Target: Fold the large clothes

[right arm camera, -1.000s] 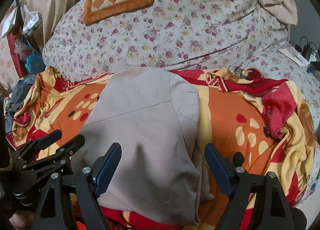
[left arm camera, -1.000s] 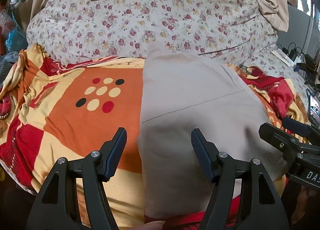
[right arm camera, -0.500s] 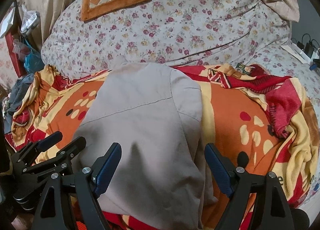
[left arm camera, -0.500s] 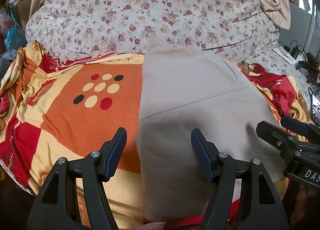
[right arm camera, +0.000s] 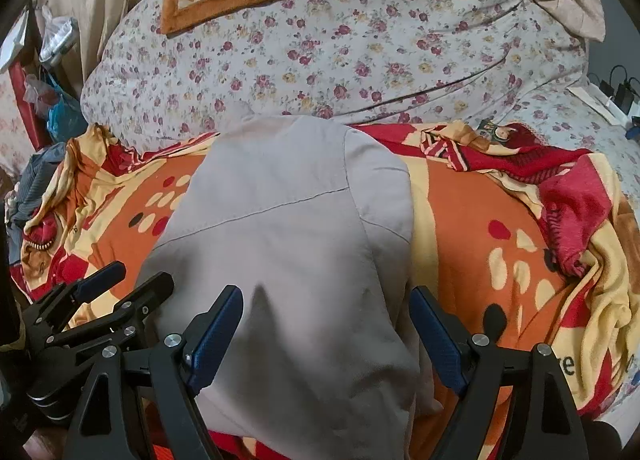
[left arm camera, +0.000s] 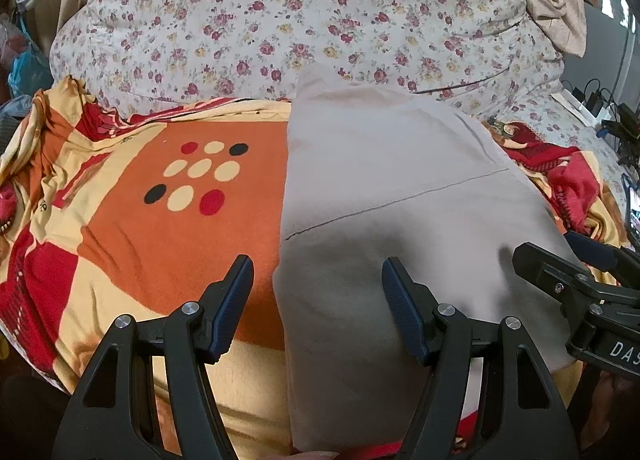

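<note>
On blanket (left arm camera: 120,244): folded garment (left arm camera: 400,200) between spread, empty tongs; edges clear.

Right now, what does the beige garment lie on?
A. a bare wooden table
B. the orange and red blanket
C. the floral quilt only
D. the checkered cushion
B: the beige garment lies flat on the orange and red blanket, which shows on both sides of it; the floral quilt rises behind its far end, and both grippers hang open above it.
</note>
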Demonstrator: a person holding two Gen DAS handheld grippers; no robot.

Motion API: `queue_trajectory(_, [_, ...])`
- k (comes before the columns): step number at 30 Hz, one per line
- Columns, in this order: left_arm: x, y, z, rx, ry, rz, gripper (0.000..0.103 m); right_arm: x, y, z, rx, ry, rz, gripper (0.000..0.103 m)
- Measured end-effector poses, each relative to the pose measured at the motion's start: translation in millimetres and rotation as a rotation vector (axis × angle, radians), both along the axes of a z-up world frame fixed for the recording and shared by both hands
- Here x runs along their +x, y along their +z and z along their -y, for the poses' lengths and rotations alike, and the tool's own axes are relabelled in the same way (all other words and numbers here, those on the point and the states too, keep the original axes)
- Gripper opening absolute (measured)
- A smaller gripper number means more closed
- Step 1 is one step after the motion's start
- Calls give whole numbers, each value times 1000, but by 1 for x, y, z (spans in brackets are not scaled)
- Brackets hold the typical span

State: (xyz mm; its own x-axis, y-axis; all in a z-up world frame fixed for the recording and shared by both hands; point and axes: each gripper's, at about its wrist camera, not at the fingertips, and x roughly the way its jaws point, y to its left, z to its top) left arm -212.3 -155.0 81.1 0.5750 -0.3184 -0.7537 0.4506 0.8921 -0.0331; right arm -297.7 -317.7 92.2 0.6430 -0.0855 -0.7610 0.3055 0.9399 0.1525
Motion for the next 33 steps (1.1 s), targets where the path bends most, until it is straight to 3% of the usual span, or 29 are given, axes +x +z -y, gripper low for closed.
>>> queue_trajectory(33, [12,-3,4,-19,-11,-24,67,14,-5,2,10,7,-16,83])
